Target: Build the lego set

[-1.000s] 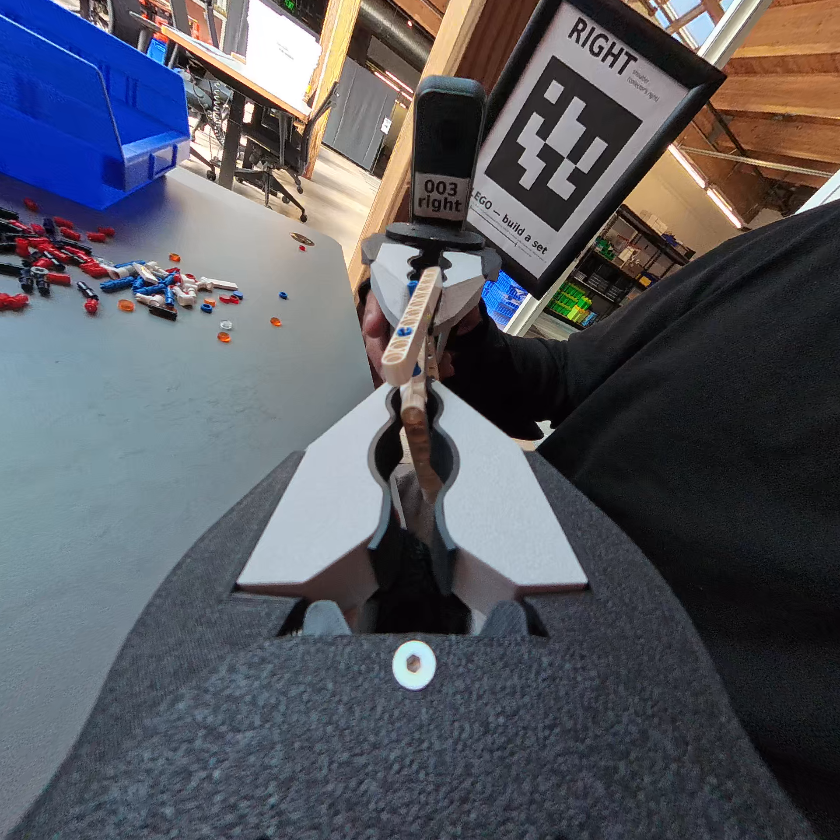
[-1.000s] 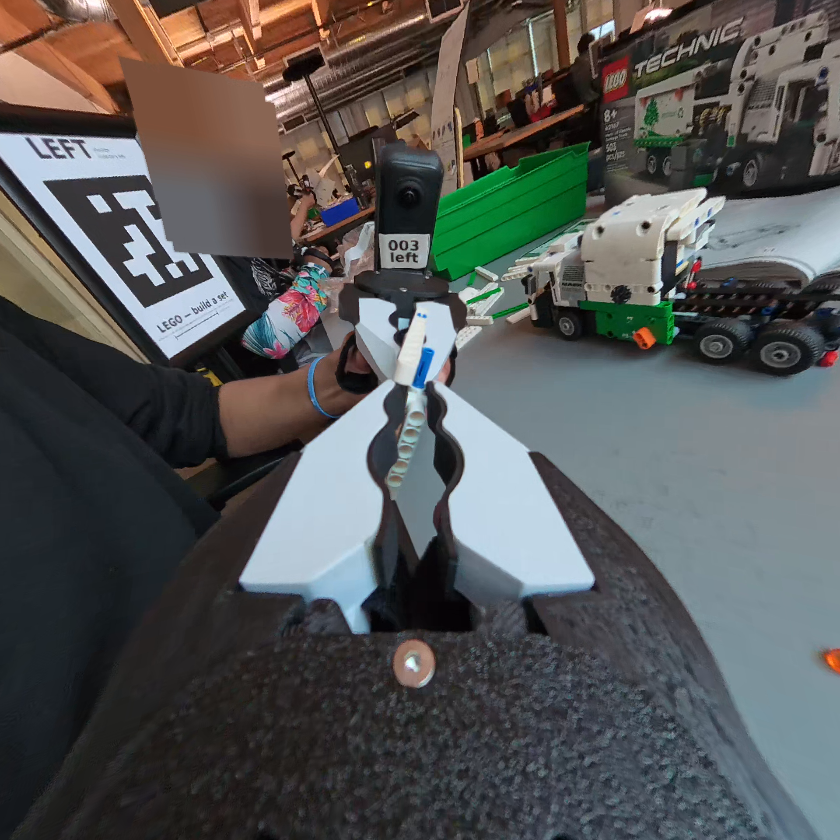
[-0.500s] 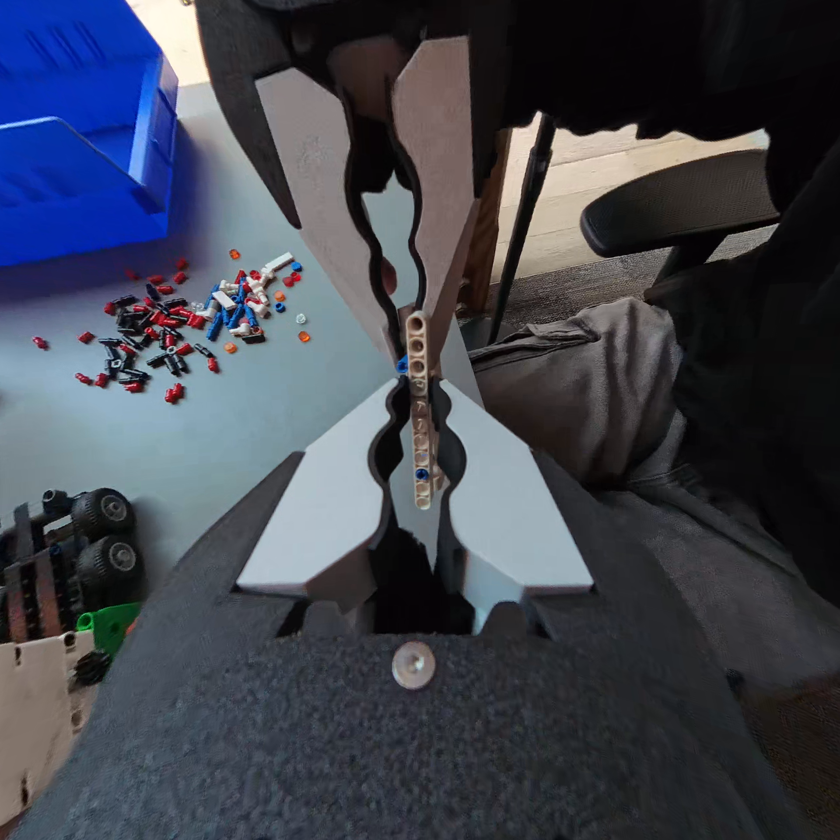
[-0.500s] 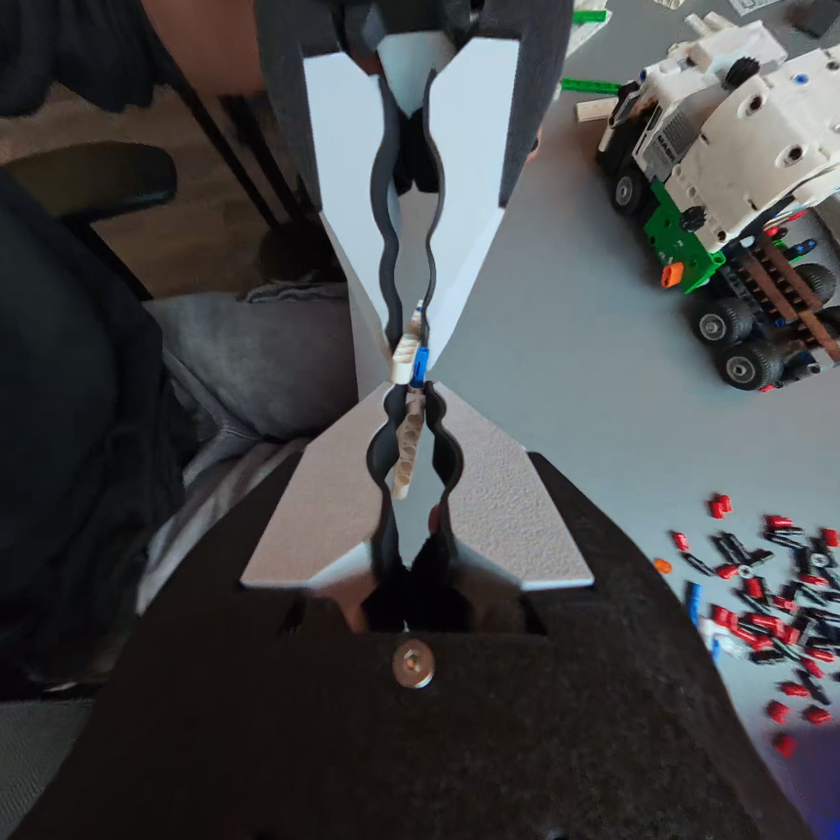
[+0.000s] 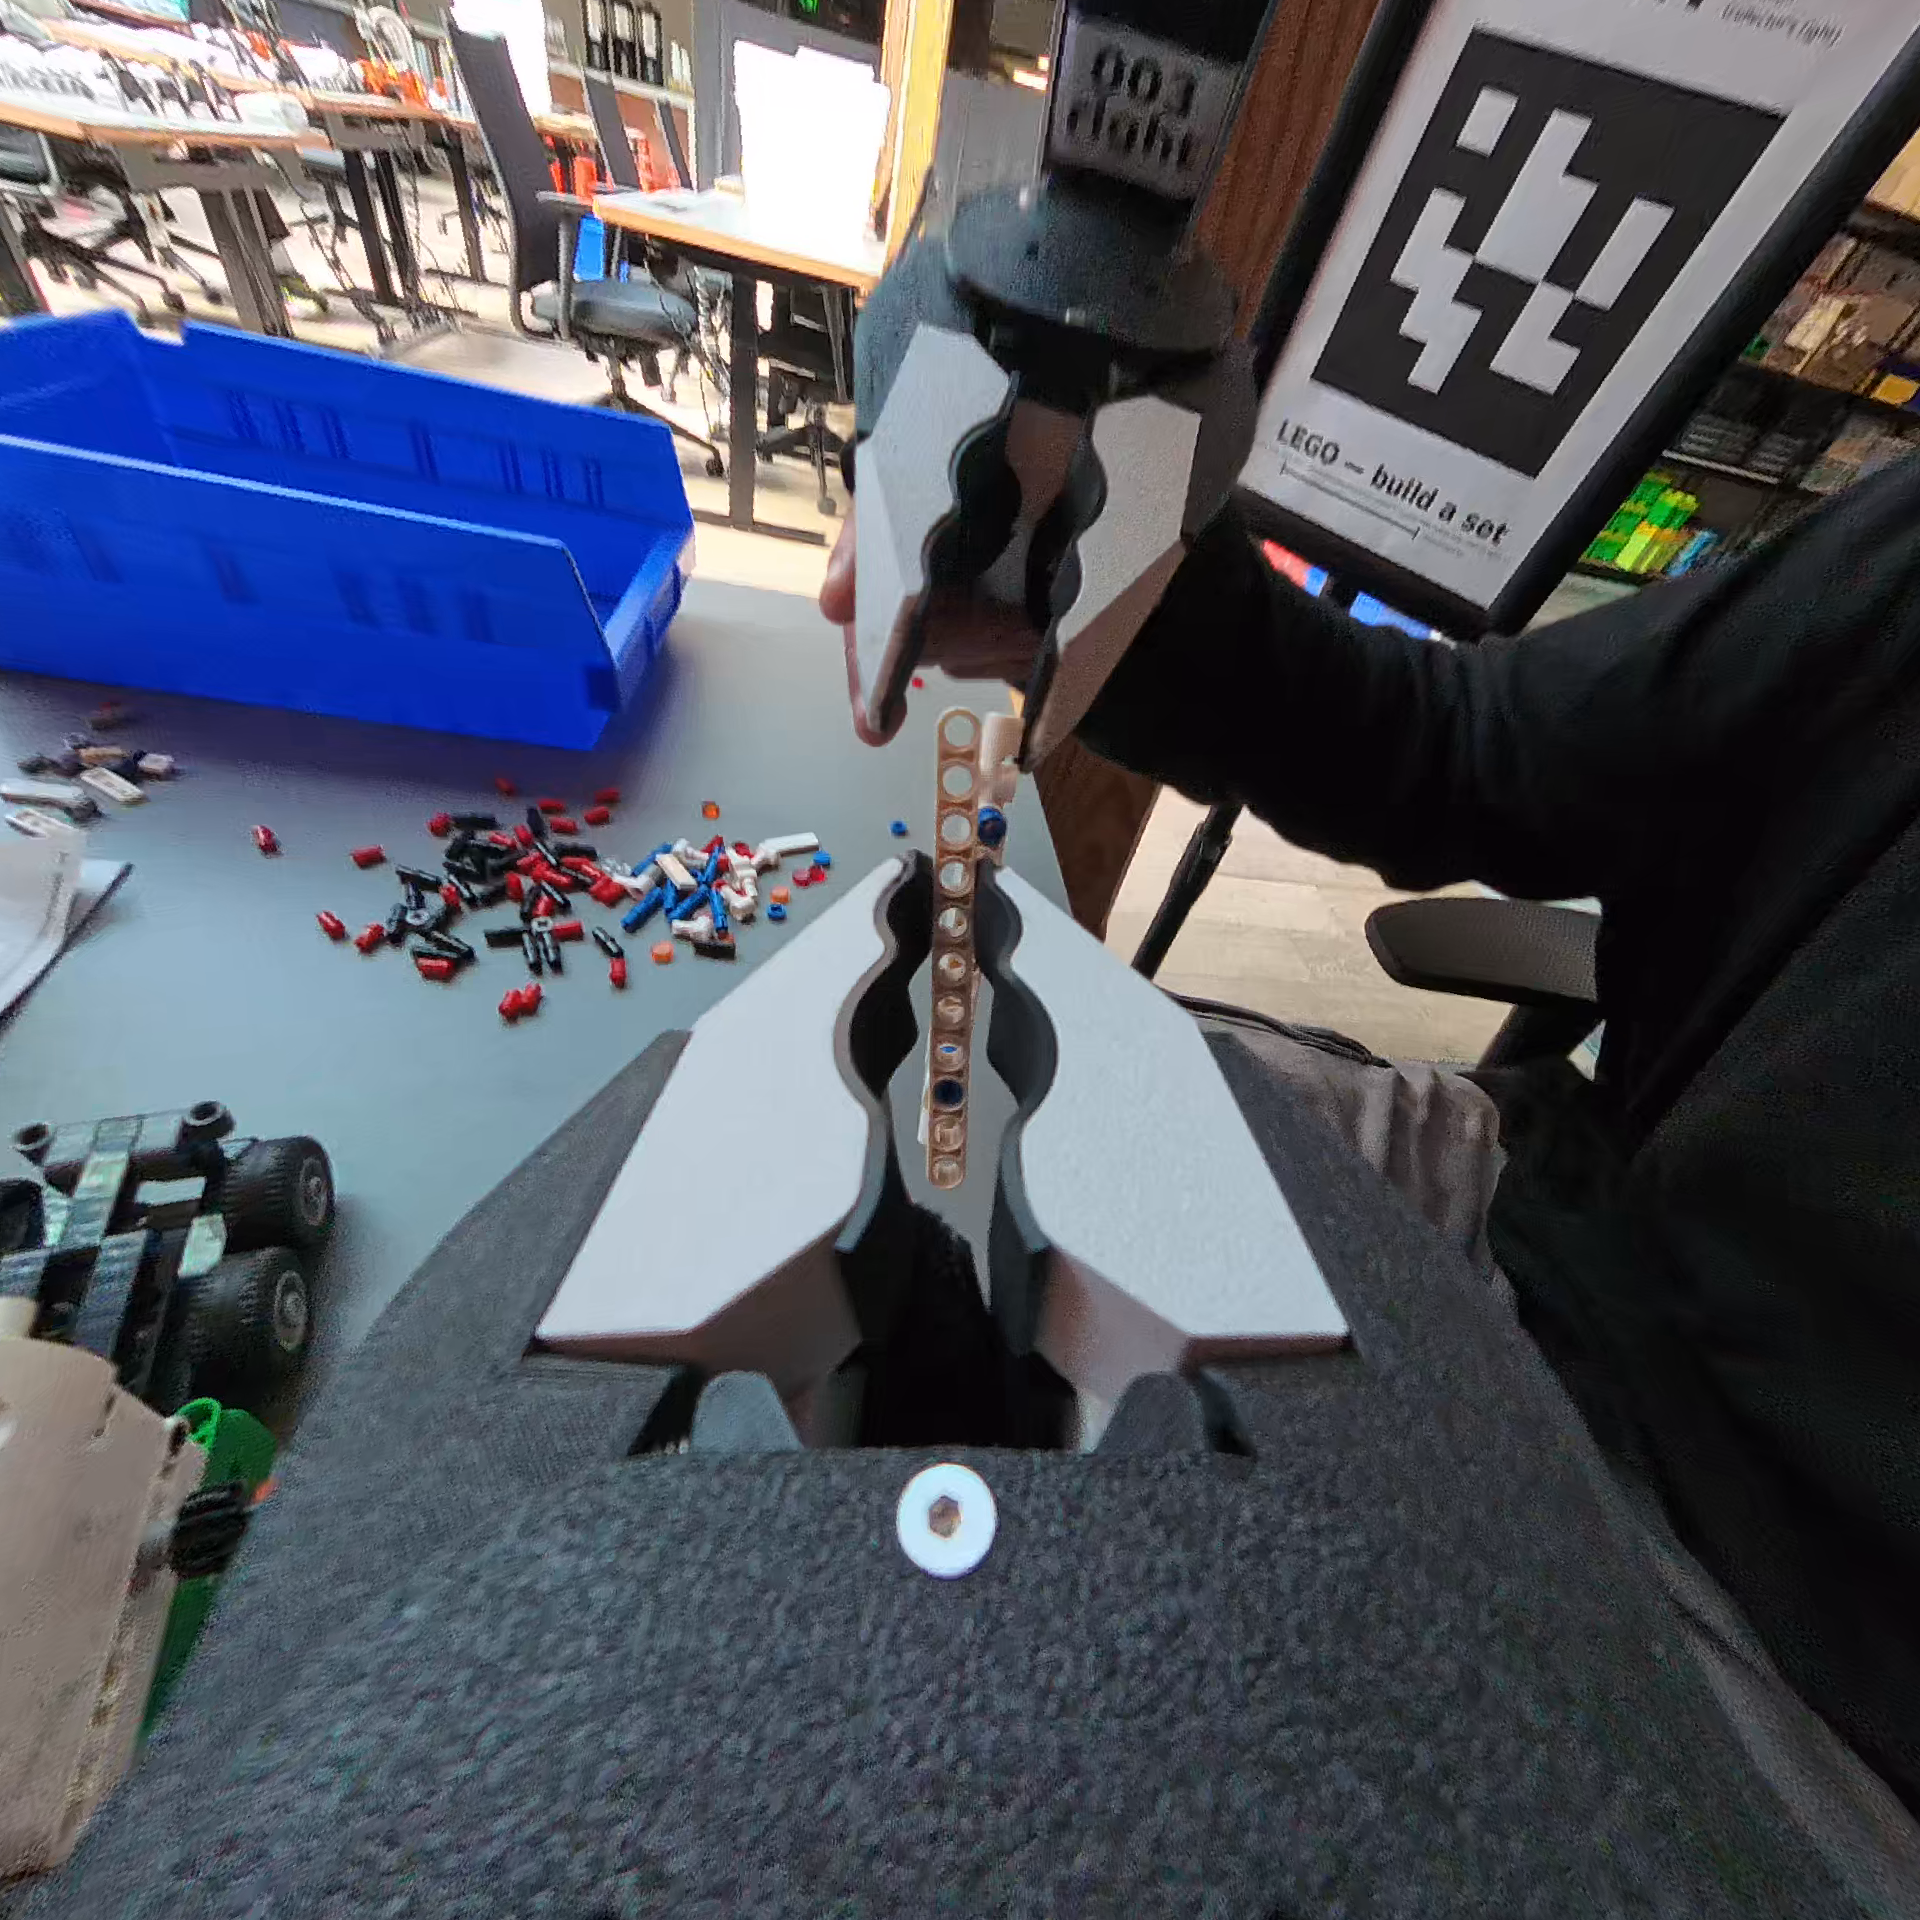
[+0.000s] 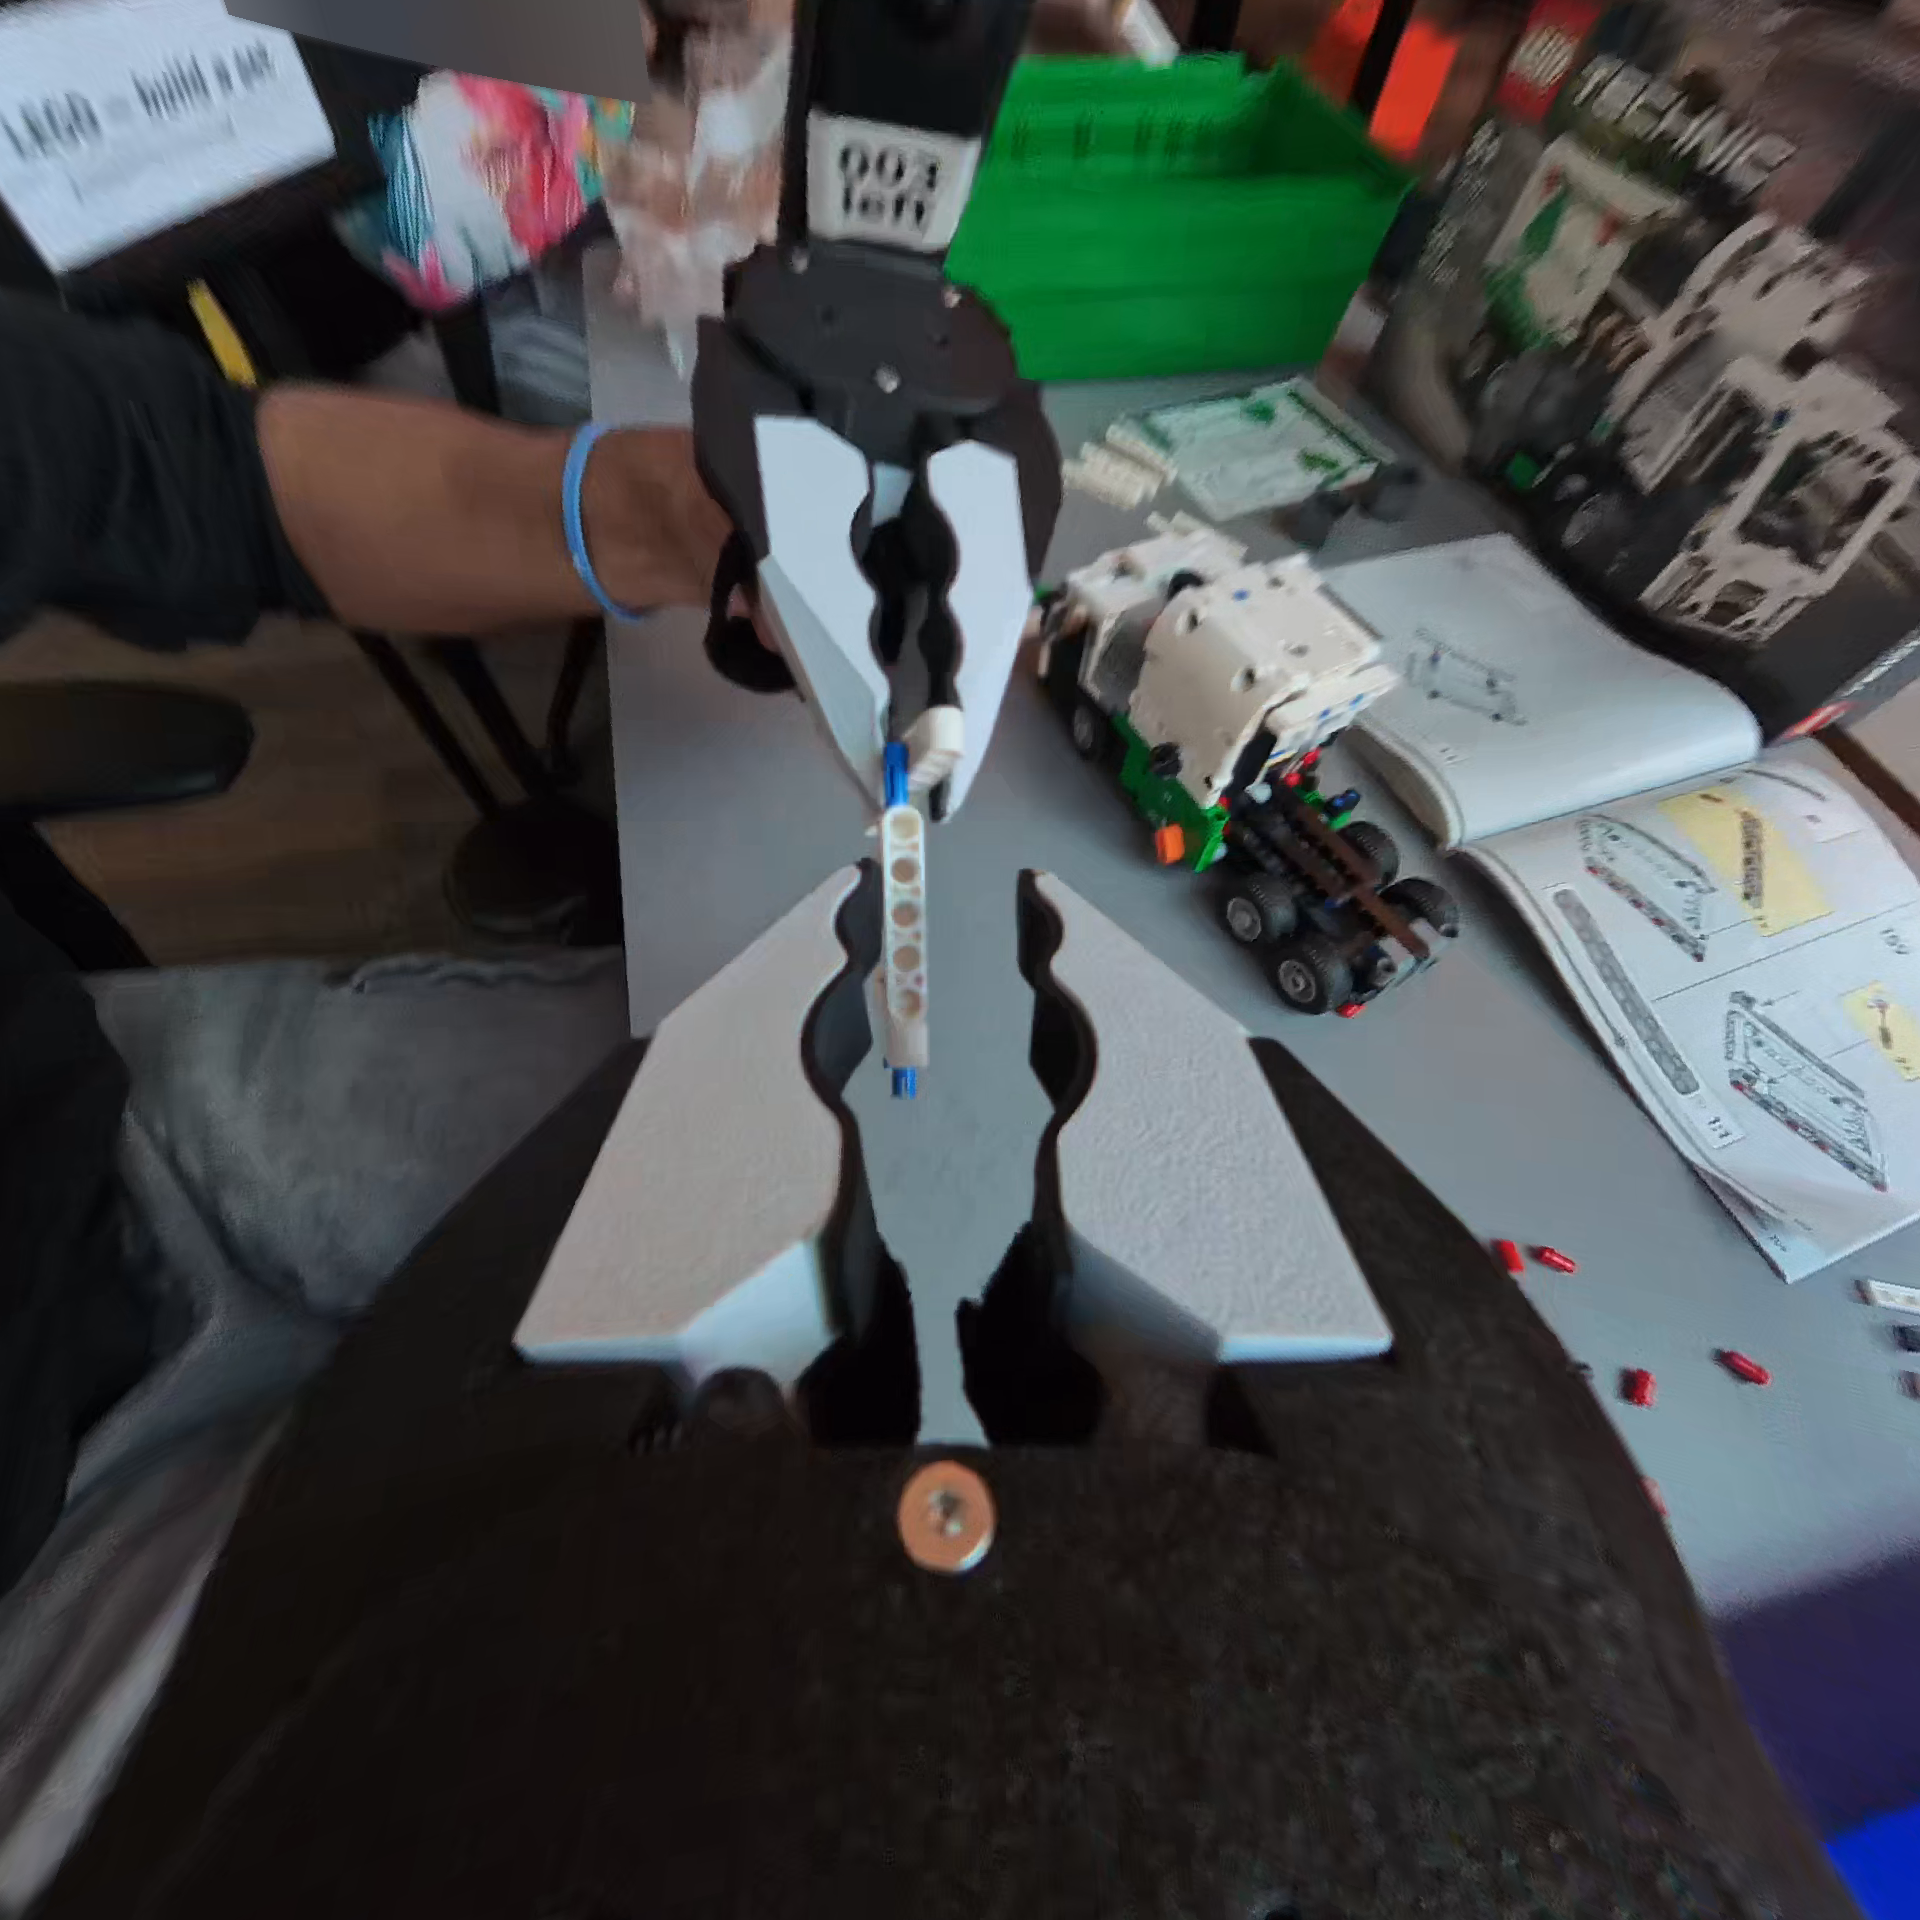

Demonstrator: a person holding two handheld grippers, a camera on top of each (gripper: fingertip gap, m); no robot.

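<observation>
A long tan beam with holes and blue pins (image 5: 951, 987) is held upright between the fingers of my left gripper (image 5: 951, 868), which is shut on it. My right gripper (image 5: 951, 732) faces it from above with its jaws apart around the beam's top end. In the right wrist view my right gripper (image 6: 943, 876) is open, and the beam (image 6: 904, 935) lies close to its left finger. The left gripper (image 6: 914, 790) grips the beam's far end there, beside a small white piece (image 6: 940, 738). All this happens near the table's front edge.
A part-built white and green truck (image 6: 1226, 727) stands on the grey table (image 5: 260, 1039); it also shows in the left wrist view (image 5: 156, 1247). Loose red, black and blue pins (image 5: 561, 894) lie near a blue bin (image 5: 312, 551). An open instruction booklet (image 6: 1714, 935), a green bin (image 6: 1164, 208) and the set's box (image 6: 1662, 312) lie beyond. Less than 4 cm separates the two grippers' tips.
My right gripper has opened and let go of the beam; it was shut on it before. Both grippers have tilted up from looking down over the table edge.
</observation>
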